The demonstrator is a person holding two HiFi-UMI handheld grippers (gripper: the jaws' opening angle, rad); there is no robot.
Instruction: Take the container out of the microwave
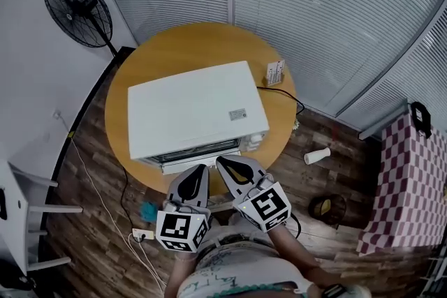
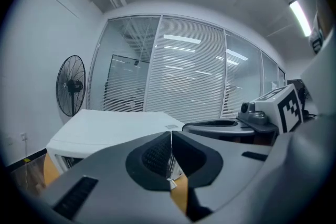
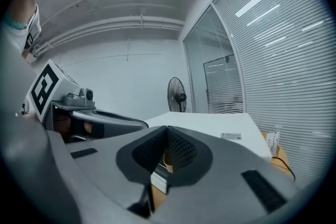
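A white microwave (image 1: 195,112) stands on a round wooden table (image 1: 181,45) with its door closed, so no container is in sight. Both grippers hover just in front of its lower front edge. My left gripper (image 1: 202,168) is shut with nothing between its jaws, and in its own view the jaws (image 2: 171,136) meet in a thin line before the microwave (image 2: 110,126). My right gripper (image 1: 221,161) is beside it, also shut and empty. In the right gripper view the pads (image 3: 167,129) touch, and the microwave top (image 3: 210,123) lies beyond.
A small card stand (image 1: 274,72) sits on the table right of the microwave, with a black cable running off it. A standing fan (image 1: 77,7) is at the back left. On the floor are a white cup (image 1: 316,155), a power strip (image 1: 143,234) and a checked cloth (image 1: 408,185).
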